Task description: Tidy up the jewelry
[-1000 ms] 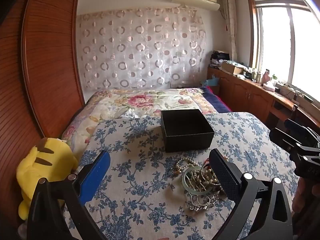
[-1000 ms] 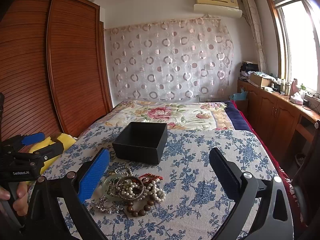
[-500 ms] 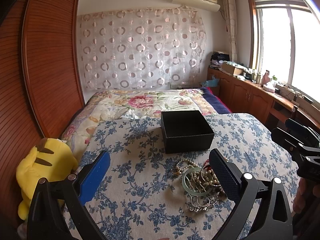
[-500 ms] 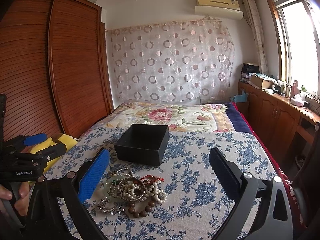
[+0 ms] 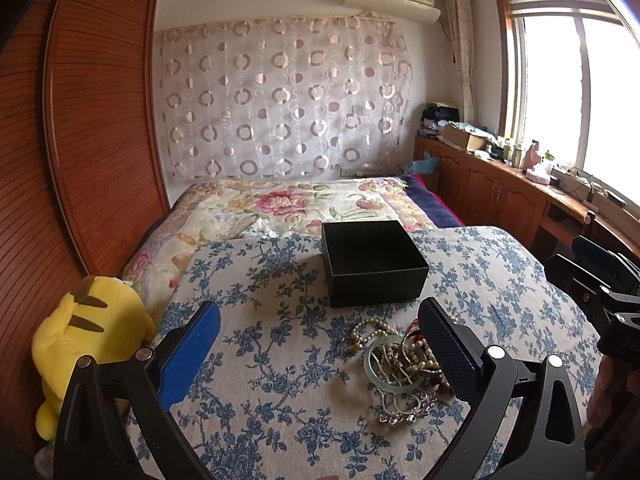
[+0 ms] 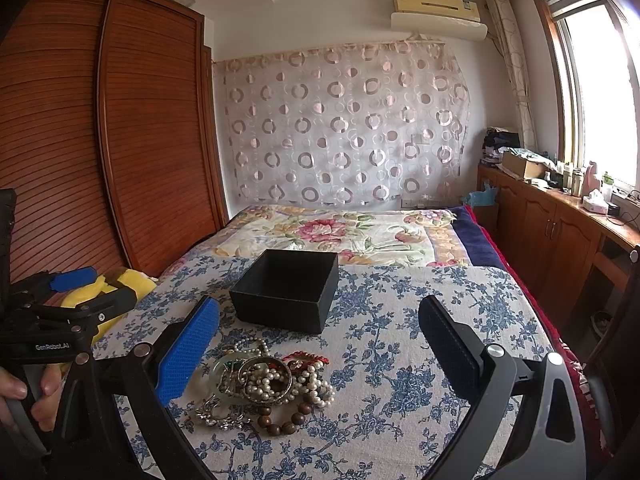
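A pile of jewelry (image 5: 400, 364) lies on the blue-flowered cloth (image 5: 280, 360): a green bangle, pearl strands, silver pieces, brown beads. It also shows in the right wrist view (image 6: 264, 384). An open black box (image 5: 372, 264) stands just behind the pile, also in the right wrist view (image 6: 288, 290). My left gripper (image 5: 320, 344) is open and empty, above the cloth left of the pile. My right gripper (image 6: 320, 344) is open and empty, above the pile's right side.
A yellow plush toy (image 5: 88, 344) sits at the bed's left edge by the wooden wardrobe (image 5: 80, 120). A floral quilt (image 5: 300, 204) lies behind the box. Wooden cabinets (image 6: 560, 232) run along the window side on the right.
Both grippers have shifted slightly, so the box and pile sit a little lower and nearer in view. Nothing was taken hold of.
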Tool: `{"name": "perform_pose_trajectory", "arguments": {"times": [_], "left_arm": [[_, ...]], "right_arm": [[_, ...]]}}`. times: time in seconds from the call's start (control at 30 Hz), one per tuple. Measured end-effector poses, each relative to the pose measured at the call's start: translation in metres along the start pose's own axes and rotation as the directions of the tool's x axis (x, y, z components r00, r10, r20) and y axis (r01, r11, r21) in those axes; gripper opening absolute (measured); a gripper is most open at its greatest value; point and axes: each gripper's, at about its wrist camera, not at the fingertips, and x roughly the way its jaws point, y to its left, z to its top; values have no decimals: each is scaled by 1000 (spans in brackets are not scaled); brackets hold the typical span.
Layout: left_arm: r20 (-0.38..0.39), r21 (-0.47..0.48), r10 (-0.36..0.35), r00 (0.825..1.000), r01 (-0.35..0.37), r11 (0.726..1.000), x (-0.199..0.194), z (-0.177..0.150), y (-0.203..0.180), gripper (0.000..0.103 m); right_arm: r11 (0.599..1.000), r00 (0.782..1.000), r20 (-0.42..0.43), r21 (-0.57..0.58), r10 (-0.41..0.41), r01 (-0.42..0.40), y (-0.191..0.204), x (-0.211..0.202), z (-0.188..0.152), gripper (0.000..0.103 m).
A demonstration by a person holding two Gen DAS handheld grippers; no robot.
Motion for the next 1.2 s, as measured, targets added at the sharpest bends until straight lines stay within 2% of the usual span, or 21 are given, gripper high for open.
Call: {"name": "perform_pose_trajectory", "arguments": {"times": [1.2], "left_arm": [[-10,-3,-2,1000,2,1000,1,-2,-5,96]], "right_arm": [[1000,1000,2,0,3,-3,4,-1,4,100]]}}
